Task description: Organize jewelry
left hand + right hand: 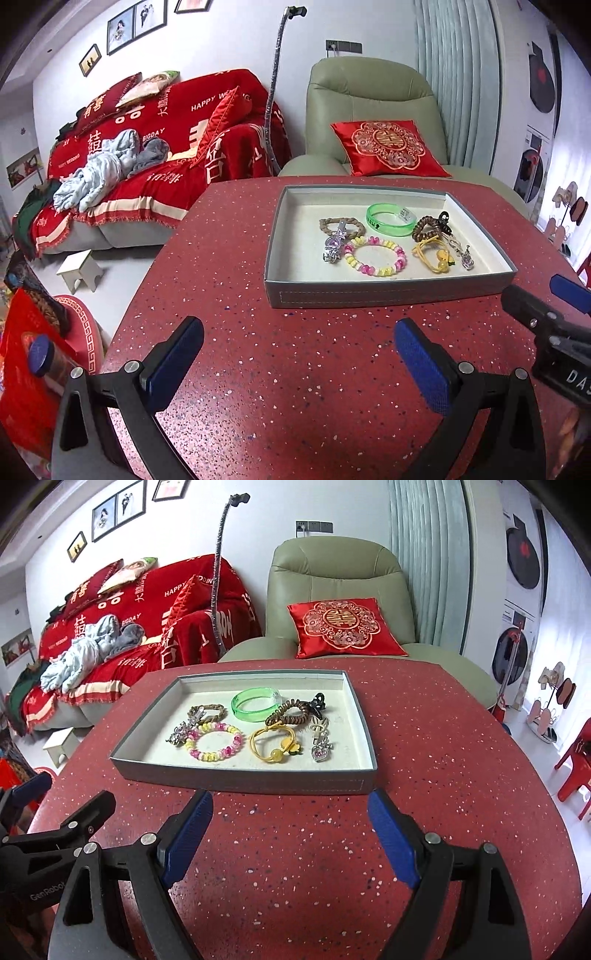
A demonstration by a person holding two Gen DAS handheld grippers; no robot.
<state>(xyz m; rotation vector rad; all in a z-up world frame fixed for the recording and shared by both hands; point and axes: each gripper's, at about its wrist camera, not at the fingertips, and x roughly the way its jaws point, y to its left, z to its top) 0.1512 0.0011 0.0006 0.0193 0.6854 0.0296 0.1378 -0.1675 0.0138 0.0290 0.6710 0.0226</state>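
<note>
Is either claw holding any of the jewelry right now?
No. The left claw and right claw are both open and empty; all jewelry lies in the tray.

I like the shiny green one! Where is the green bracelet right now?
The green bracelet lies toward the back of the grey tray in both views, just behind the brown coil hair tie and the pink-and-yellow bead bracelet.

1. Your left gripper [299, 347] points forward and downward, its blue-padded fingers [177, 354] spread wide with nothing between them.
2. Your right gripper [290, 825] is angled downward the same way, jaws wide apart and empty.
3. The two grippers sit side by side, close together, neither touching the other.
</note>
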